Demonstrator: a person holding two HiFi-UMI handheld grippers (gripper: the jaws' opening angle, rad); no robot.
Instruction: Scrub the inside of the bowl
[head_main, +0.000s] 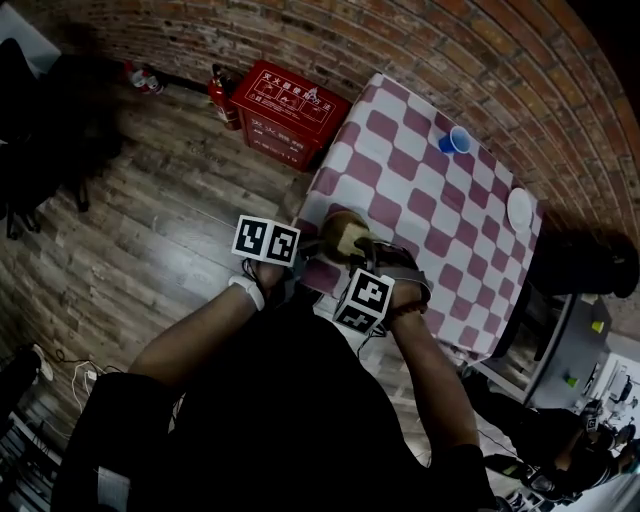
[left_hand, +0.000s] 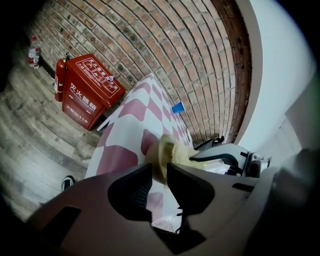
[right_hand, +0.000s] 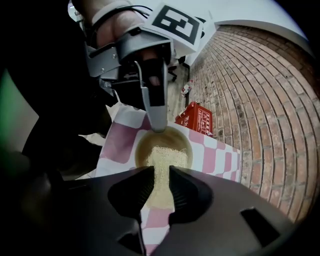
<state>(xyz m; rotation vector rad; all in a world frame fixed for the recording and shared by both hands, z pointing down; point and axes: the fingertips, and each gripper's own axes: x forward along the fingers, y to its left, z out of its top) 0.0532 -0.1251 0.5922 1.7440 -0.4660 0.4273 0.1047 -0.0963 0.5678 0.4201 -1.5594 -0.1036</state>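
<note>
1. Checked tabletop: carries the task's things. The bowl sits at its near corner, right in front of the person, probably so both grippers reach it easily.
2. Red box: on the floor by the brick wall, not part of the task.
3. Bowl: brownish, mouth facing the right gripper view, so the inside is open to scrubbing.
4. Left gripper: jaws pinched on the bowl's rim, likely bracing the bowl against the scrub force.
5. Right gripper: jaws clamped on a yellowish sponge. The free end of the sponge reaches into the bowl, so it looks set for scrubbing.
6. Blue cup and white dish: near the tabletop's far edge, well apart from the bowl, idle.
7. Hard to tell:
   - In the head view, hands and marker cubes cover most of the bowl.
   - It is unclear whether the bowl rests flat on the tabletop or is tilted up.
   - It is unclear whether the sponge presses on the bottom or only touches the wall.
   - The left gripper view shows the bowl edge-on only.
</note>
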